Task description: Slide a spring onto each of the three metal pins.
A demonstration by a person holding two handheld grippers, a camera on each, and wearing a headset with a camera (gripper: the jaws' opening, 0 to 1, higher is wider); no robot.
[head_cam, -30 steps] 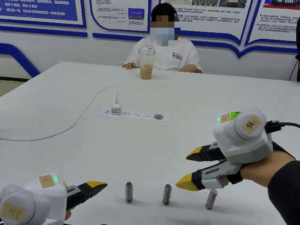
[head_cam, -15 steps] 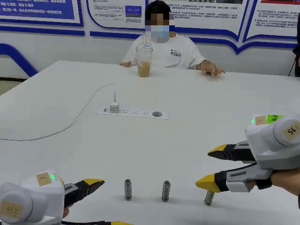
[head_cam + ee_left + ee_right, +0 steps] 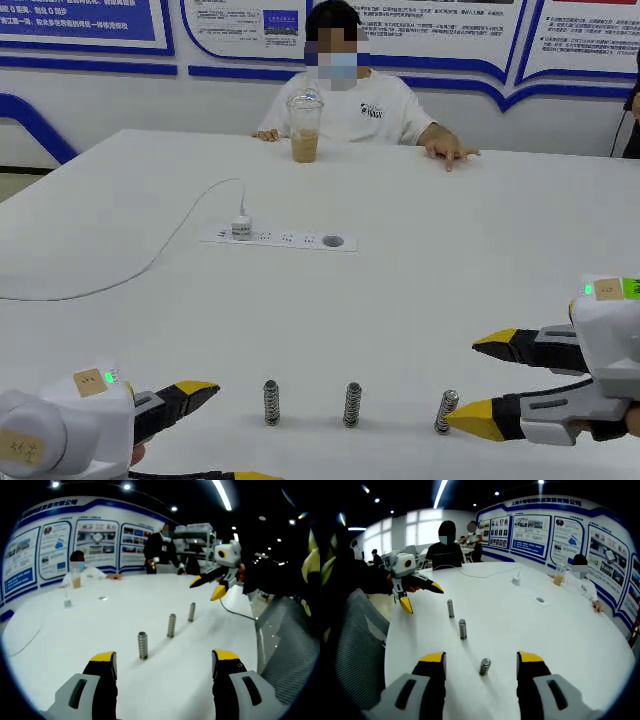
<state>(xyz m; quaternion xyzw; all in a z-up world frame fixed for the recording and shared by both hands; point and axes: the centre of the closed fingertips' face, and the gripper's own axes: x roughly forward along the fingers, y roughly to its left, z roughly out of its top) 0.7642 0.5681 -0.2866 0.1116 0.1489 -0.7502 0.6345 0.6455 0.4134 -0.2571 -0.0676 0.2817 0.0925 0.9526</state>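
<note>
Three coiled steel springs (image 3: 351, 404) sit on their pins, in a row on the white table (image 3: 400, 290), btwn the grey, yellow-tipped left gripper (image 3: 164, 656) and right gripper (image 3: 465, 382), both jaws-apart & empty; right gripper best backs away w/o nudging the leaning end spring (image 3: 446, 411).

Location type: office meeting or showroom area inside a company or institute.

Indicators:
- A large white table (image 3: 420, 260) with rounded edges takes up most of the floor space.
- Printed display boards (image 3: 80, 20) with blue borders and blocks of text and photographs line the wall beyond the table's far edge.
- A power strip (image 3: 280, 239) lies near the table's middle, with a charger (image 3: 241, 227) plugged in and a cable (image 3: 150, 262) running towards the left edge.
- A seated person (image 3: 375, 115) is at the far edge, with a drink cup (image 3: 304, 130) in front.
- A mesh office chair (image 3: 355, 645) stands beside the table.
- Recessed spotlights and a strip light (image 3: 222, 494) are set in a dark ceiling.
- Metal shelving (image 3: 197, 542) stands in the background.
</note>
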